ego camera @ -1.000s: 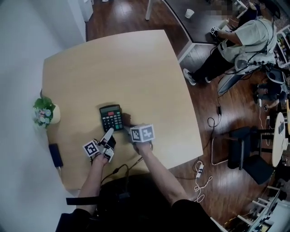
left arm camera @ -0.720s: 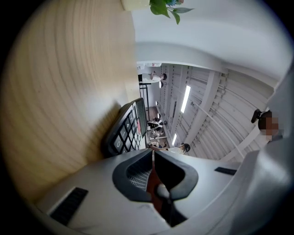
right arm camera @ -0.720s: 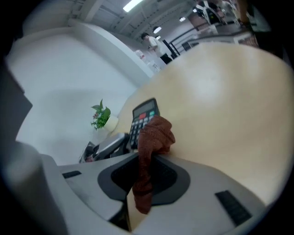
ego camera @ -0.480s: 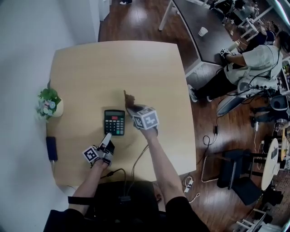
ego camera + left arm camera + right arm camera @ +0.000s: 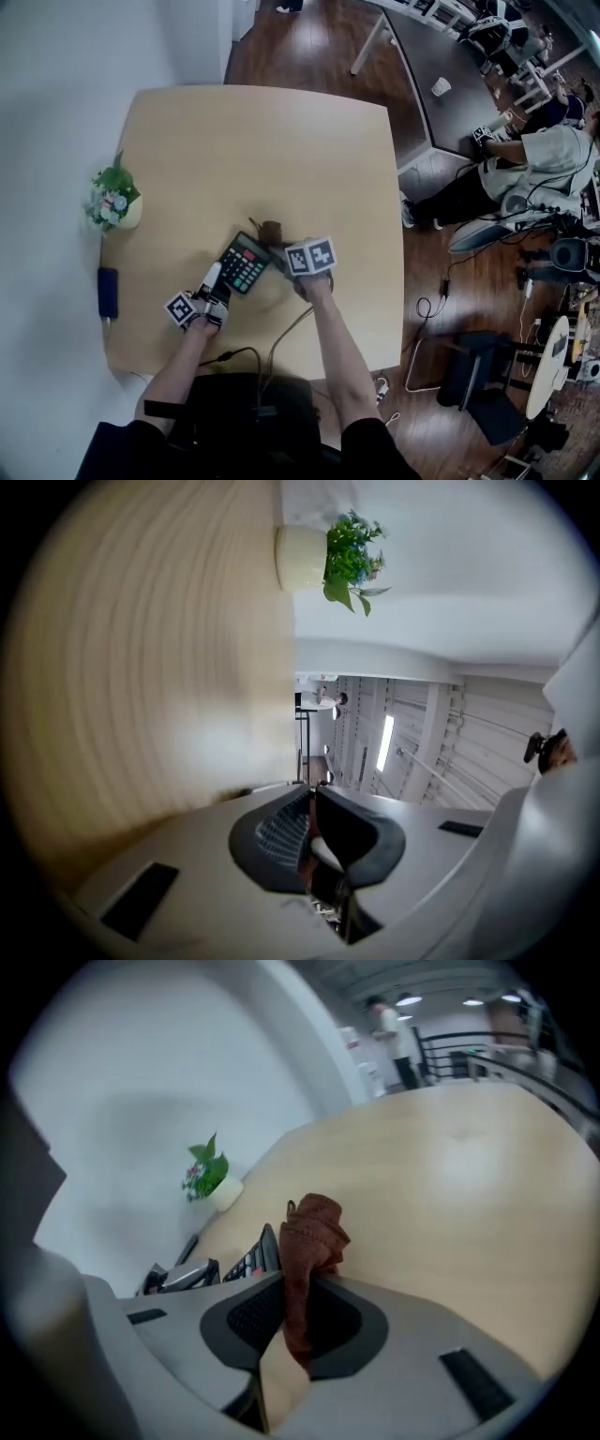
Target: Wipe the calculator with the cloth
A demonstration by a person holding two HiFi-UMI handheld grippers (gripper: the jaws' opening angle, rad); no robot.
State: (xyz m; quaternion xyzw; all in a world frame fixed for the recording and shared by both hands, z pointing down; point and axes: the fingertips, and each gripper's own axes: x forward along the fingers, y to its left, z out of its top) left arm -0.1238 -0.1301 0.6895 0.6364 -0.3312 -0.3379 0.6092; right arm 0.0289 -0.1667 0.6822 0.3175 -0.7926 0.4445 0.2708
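- Calculator (image 5: 246,263) has swung askew on the table (image 5: 281,141) and now lies just left of the brown cloth (image 5: 273,231).
- Right gripper (image 5: 279,247), the nearer one, is clamped on that cloth; a wipe would likely sweep leftward.
- Left gripper (image 5: 212,277), jaws together, sits at the calculator's near-left corner.

Cloth (image 5: 314,1227): plain rust-brown. Calculator (image 5: 246,262): black, pale keys. Table (image 5: 262,150): light beige wood grain. Plant (image 5: 114,192), far left: green leaves, cream pot. Right gripper (image 5: 298,1288): pale grey shell, dark grey pads; its cube (image 5: 311,256) white with black square markers. Floor (image 5: 309,47): dark brown boards.
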